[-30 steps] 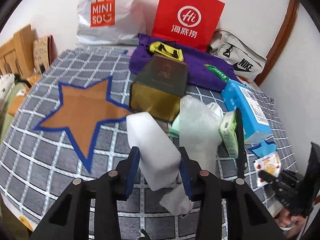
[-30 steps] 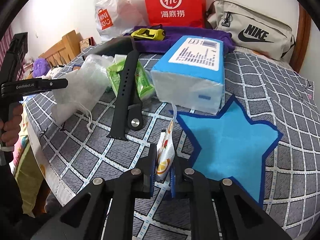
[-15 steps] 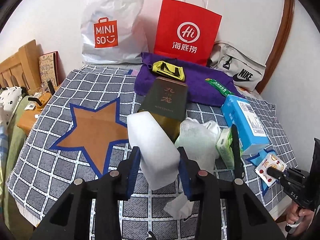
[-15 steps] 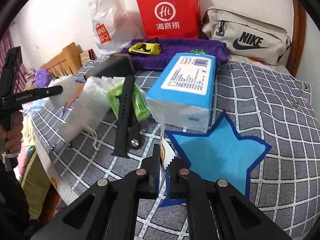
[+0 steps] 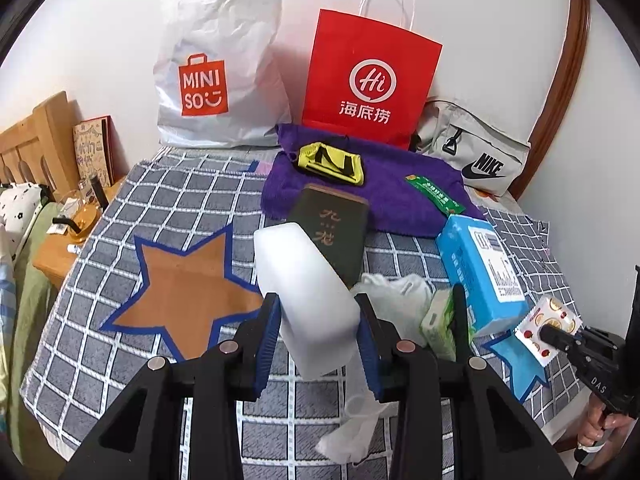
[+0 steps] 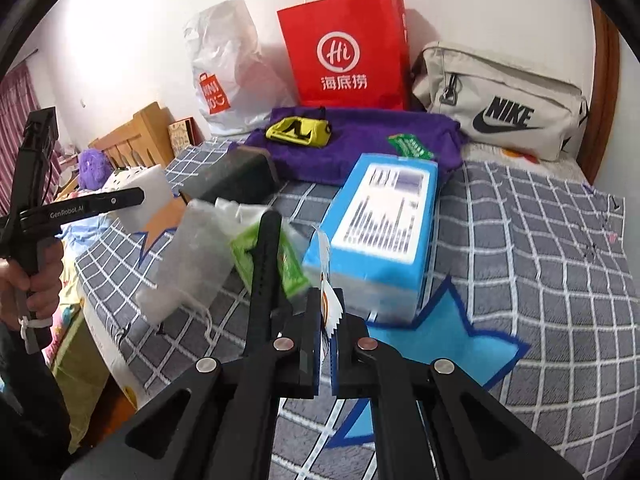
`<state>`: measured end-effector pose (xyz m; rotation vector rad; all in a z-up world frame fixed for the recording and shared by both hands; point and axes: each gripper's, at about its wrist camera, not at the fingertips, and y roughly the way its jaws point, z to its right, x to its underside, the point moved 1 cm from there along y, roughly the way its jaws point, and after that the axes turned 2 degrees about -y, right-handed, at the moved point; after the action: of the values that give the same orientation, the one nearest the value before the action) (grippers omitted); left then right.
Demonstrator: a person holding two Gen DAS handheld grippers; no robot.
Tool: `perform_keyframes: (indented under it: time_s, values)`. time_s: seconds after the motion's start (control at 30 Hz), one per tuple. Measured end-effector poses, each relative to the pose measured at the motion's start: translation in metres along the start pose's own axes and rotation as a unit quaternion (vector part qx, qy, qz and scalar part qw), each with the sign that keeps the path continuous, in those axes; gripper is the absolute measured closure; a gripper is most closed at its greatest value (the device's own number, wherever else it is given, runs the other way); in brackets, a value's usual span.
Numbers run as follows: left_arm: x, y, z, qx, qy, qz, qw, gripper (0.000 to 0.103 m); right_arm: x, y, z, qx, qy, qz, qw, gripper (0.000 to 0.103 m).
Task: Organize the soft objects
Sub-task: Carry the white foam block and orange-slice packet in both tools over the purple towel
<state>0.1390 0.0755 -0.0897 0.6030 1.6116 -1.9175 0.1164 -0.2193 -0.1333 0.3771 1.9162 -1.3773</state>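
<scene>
Gripping one white foam block (image 5: 308,296), the left gripper (image 5: 316,340) has its jaws half-wide, raised above the bed (image 5: 180,196) with one brown star (image 5: 188,288). Right wrist view: the right gripper (image 6: 326,344), jaws nearly closed, pinches one snack packet (image 6: 330,300) beside one blue star (image 6: 436,344).

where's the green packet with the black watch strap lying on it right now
In the right wrist view the green packet lies on the checked cloth left of centre, under the black watch strap, between the white mesh pouch and the blue tissue pack.

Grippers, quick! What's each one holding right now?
Left gripper: closed on the white foam block.
Right gripper: closed on the small snack packet.
</scene>
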Motion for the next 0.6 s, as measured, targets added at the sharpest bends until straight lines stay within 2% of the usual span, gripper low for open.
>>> perform_keyframes:
  time_s: [0.3, 0.6]
  values:
    - [-0.029, 0.010, 0.010, -0.010, 0.008, -0.001, 0.9999, 0.068, -0.051, 0.010, 0.012, 0.028, -0.002, 0.006, 1.000, 0.099]
    - [-0.062, 0.028, 0.015, -0.015, 0.001, -0.006, 0.9999, 0.068, -0.096, 0.026, 0.026, 0.031, 0.006, 0.015, 0.999, 0.099]
